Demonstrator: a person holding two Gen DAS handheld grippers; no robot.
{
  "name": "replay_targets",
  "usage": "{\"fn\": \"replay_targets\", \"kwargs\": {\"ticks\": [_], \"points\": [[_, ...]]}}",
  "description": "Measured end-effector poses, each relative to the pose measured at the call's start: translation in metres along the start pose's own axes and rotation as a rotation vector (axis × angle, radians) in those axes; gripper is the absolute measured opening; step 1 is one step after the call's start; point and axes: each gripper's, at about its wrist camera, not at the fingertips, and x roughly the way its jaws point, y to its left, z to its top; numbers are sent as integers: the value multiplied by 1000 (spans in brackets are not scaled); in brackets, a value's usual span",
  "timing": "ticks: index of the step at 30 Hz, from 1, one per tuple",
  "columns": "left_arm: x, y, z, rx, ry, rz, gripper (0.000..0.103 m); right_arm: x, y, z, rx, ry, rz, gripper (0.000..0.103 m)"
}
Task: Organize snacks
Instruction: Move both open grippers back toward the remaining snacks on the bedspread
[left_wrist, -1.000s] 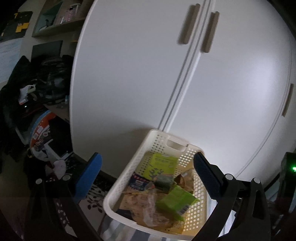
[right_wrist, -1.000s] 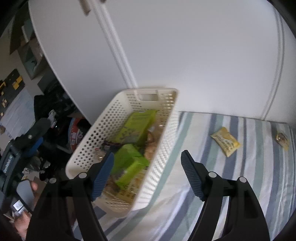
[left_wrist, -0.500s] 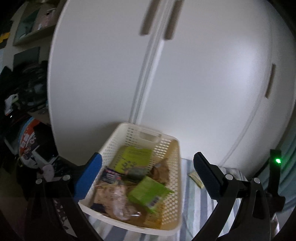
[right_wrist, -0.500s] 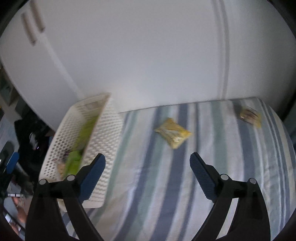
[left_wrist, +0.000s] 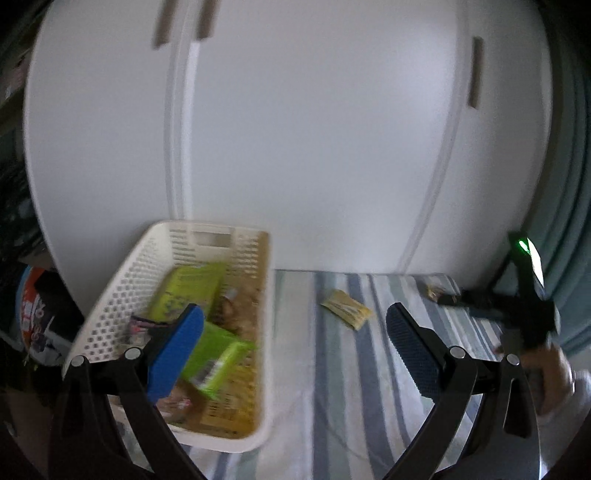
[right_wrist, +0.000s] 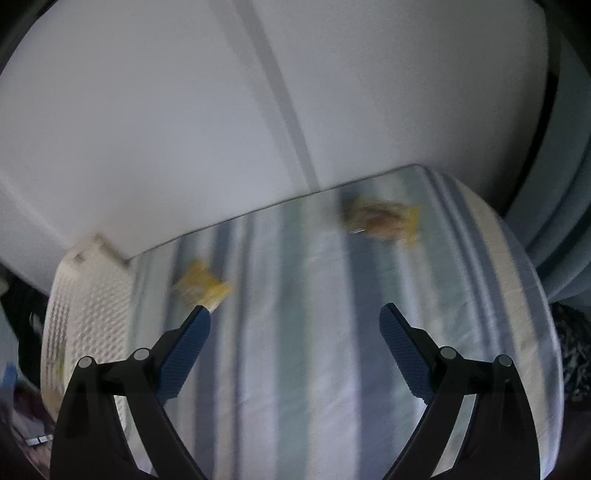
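A white perforated basket (left_wrist: 110, 295) stands on the striped cloth at the left, holding green boxes (left_wrist: 218, 354) and several other snack packs. A yellow snack packet (left_wrist: 347, 308) lies on the cloth to the right of the basket; it shows blurred in the right wrist view (right_wrist: 203, 286). A second, brownish packet (right_wrist: 382, 219) lies farther right near the back edge, small in the left wrist view (left_wrist: 436, 290). My left gripper (left_wrist: 295, 347) hangs open above the basket's right wall. My right gripper (right_wrist: 295, 347) is open over bare cloth, empty. The basket (right_wrist: 88, 306) is at its left.
White cupboard doors (left_wrist: 314, 129) rise directly behind the striped surface (right_wrist: 295, 332). The other gripper's body with a green light (left_wrist: 522, 245) and a hand (left_wrist: 554, 373) are at the right. Clutter sits off the table's left edge; a blue-grey curtain (right_wrist: 569, 229) hangs at right.
Both views have swung right. The basket has slid to the left of each frame, and the two loose packets on the cloth have come into view. Both grippers stayed open.
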Motion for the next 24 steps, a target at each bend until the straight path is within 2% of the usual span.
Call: {"fn": "replay_targets", "kwargs": {"ticks": [4,7,16,24], "points": [[14,-18,-4,17,53,-73,100,12,-30,30,55,10,-36,92],[24,-28,-8,21,86,-92,100,24,-42,47,55,16,-60,92],[47,-53,-9,73,134,-85,100,75,-69,71,115,83,-62,92],[70,-69,-21,122,194,-73,100,105,-71,75,92,100,-138,92]]}}
